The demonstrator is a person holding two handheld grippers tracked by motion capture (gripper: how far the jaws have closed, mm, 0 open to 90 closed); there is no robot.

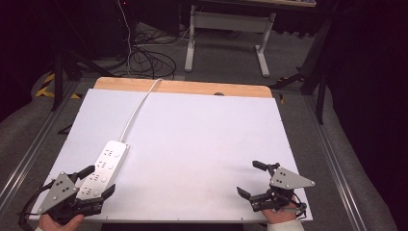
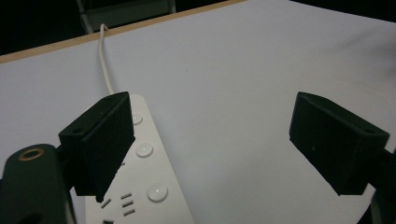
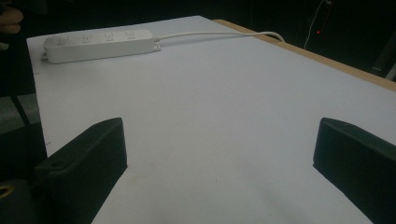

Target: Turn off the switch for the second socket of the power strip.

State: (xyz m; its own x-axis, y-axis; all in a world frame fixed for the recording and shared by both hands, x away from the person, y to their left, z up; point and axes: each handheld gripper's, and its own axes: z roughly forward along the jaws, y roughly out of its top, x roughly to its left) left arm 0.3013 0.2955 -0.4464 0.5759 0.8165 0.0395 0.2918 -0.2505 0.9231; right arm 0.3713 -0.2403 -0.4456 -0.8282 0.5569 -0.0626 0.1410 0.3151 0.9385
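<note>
Looks like the very start of a grab on the long white plastic power strip (image 1: 102,168), lying at about 8 o'clock on the white-topped bench (image 1: 202,139), its white cord (image 1: 137,108) trailing off toward 11 o'clock and over the far wooden edge. Nothing held yet.

Left gripper (image 1: 98,185) parked right at the near end of the strip, jaws spread wide and straddling that end in the high view. From the left gripper view, one black jaw hangs over the strip's socket face while the other sits out over bare bench, so not squared up at all. Can't tell if that jaw touches the plastic or just floats above it.

Right gripper (image 1: 250,180) down at 5 o'clock, well apart from the strip, jaws also wide apart with only bare bench between them. Pointed across toward 9 o'clock, strip visible far off in its own view (image 3: 100,44).

Next move, best guess: shift the left gripper sideways so both jaws bracket the strip's narrow body, then pinch. Slick casing, so a centred bite matters.

Both hands low at the near edge, left hand (image 1: 60,222) and right hand (image 1: 281,219) tucked under the grippers.
</note>
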